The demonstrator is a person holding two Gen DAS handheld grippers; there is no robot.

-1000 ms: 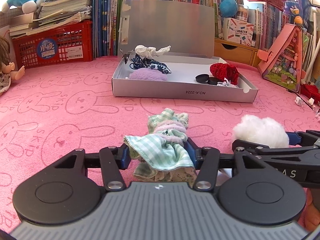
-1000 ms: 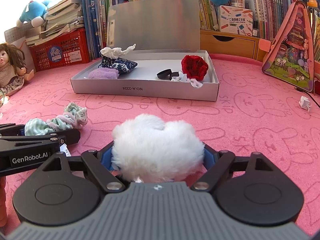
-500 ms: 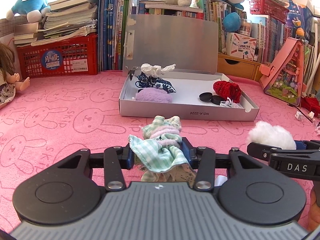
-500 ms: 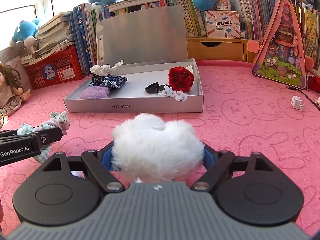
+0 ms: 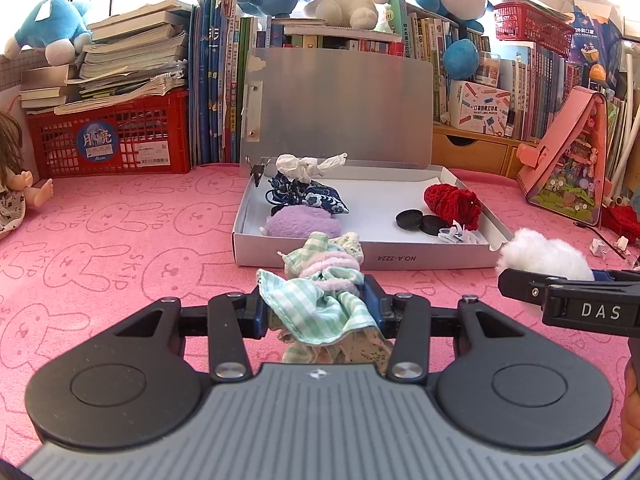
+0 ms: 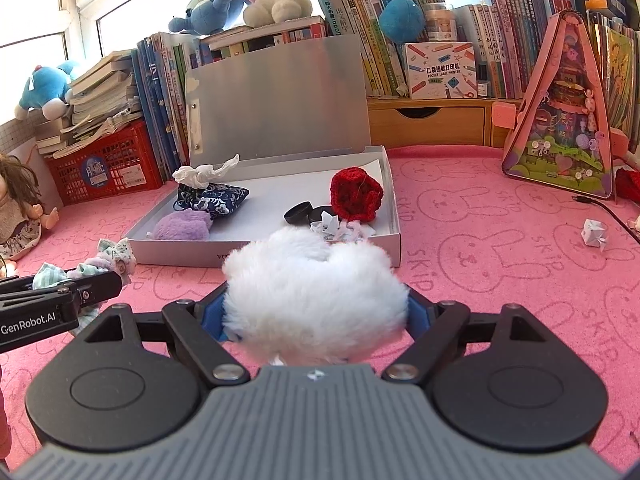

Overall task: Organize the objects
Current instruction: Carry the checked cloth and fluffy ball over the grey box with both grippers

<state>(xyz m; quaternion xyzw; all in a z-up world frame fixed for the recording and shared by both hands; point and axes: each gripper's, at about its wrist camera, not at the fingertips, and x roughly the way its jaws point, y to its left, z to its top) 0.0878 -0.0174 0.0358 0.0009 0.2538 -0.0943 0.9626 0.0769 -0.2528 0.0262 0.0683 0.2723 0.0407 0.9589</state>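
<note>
My left gripper (image 5: pixel 316 304) is shut on a green checked cloth scrunchie bundle (image 5: pixel 320 300), held just above the pink mat. A white fluffy pom-pom (image 6: pixel 316 300) fills my right gripper (image 6: pixel 316 312), which is shut on it. Each gripper shows in the other's view: the right gripper (image 5: pixel 516 284) with its white fluffy pom-pom (image 5: pixel 544 258) at the right edge, the left gripper (image 6: pixel 108 284) with its bundle at the left edge. Ahead lies the open grey box (image 5: pixel 440 258), lid upright, holding a purple plush (image 5: pixel 302 226), a blue patterned pouch (image 5: pixel 308 196), a red knitted piece (image 5: pixel 454 200) and black discs (image 5: pixel 420 222).
A red crate (image 5: pixel 108 140) under stacked books stands back left, with a doll (image 5: pixel 16 184) at the left edge. Books and plush toys line the back. A pink triangular toy house (image 5: pixel 568 160) leans at the right. A small paper piece (image 6: pixel 594 232) lies on the mat.
Both grippers have lifted their loads off the mat and come closer to the box, which now sits lower and larger in view. The grips are unchanged.
</note>
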